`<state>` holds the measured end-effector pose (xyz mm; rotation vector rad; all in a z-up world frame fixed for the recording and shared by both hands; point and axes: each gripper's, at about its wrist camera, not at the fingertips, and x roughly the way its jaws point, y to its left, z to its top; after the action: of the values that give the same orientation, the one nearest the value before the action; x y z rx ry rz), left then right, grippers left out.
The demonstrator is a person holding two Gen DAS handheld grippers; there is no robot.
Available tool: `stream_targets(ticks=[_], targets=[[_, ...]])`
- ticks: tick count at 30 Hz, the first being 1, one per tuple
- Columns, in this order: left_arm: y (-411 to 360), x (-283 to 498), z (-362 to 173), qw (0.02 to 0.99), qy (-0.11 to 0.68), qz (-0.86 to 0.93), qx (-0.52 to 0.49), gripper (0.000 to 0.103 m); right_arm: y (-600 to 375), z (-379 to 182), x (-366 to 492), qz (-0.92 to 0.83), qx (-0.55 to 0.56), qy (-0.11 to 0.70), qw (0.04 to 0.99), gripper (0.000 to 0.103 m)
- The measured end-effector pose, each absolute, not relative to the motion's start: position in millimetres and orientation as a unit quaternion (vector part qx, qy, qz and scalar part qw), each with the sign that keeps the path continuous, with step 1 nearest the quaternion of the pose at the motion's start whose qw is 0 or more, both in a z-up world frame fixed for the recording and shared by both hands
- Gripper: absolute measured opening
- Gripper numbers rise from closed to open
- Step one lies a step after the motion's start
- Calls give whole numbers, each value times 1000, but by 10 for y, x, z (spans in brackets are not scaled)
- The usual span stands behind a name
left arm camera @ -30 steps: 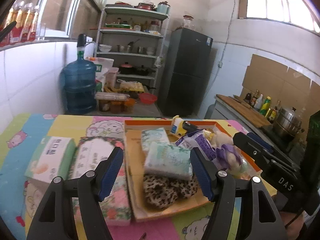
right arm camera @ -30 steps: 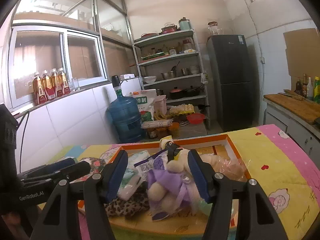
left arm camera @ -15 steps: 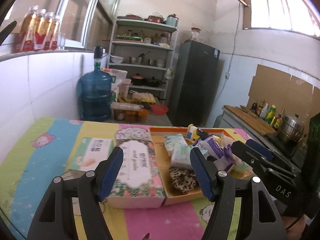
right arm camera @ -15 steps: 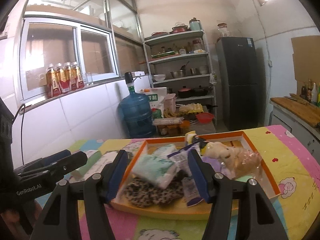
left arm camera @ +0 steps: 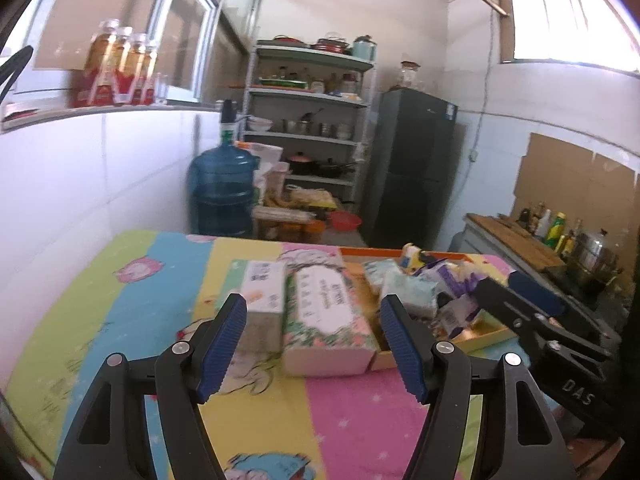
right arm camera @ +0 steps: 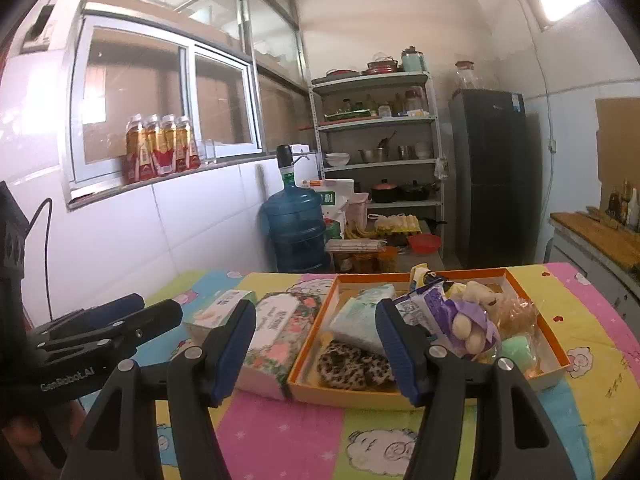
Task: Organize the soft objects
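Soft objects point(right arm camera: 472, 316) crowd the orange tray point(right arm camera: 556, 354); both grippers' jaws stand spread, pinching nothing.

Walls: I see white glazed wall tiles point(right arm camera: 192, 216) below a sliding aluminium-framed window point(right arm camera: 168, 100).
Storage: I see a grey-green metal shelving rack point(right arm camera: 376, 140) holding pots, beside a tall dark refrigerator point(right arm camera: 492, 176).
Floor: I see a blue water jug point(right arm camera: 294, 228).
Light: daylight from a high window point(left arm camera: 560, 24).

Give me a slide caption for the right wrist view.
Open right gripper poised before an orange tray of soft items, floral tissue box alongside.
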<state>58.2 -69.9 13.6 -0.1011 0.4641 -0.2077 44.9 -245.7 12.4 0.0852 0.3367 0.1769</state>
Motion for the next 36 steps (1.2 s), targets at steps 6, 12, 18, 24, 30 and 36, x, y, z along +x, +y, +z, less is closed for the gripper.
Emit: stream_targets(ticks=[6,12,18,24,30,36], targets=[[-497,362,45,968,235,-67,-53,71,-2249,108,205,64,18,163,984,62],[-418,152,-25,970,234,-55,-41,71,-2140,40,4,56,20,169,984,62],[-433,-24,-41,973,228,-41,-19,71,-2103,-21,-150,47,40,180,982,62],[-414,-153,10,978,208,-11,-9,71,-2123,-49,-247,18,73,203,976,62],[-428,-205,6,978,210,-5,1,71,-2020,-52,-349,5,62,196,979,62],[-394,-208,-17,976,216,-1,-5,71,-1890,-30,-348,-5,38,190,981,62]])
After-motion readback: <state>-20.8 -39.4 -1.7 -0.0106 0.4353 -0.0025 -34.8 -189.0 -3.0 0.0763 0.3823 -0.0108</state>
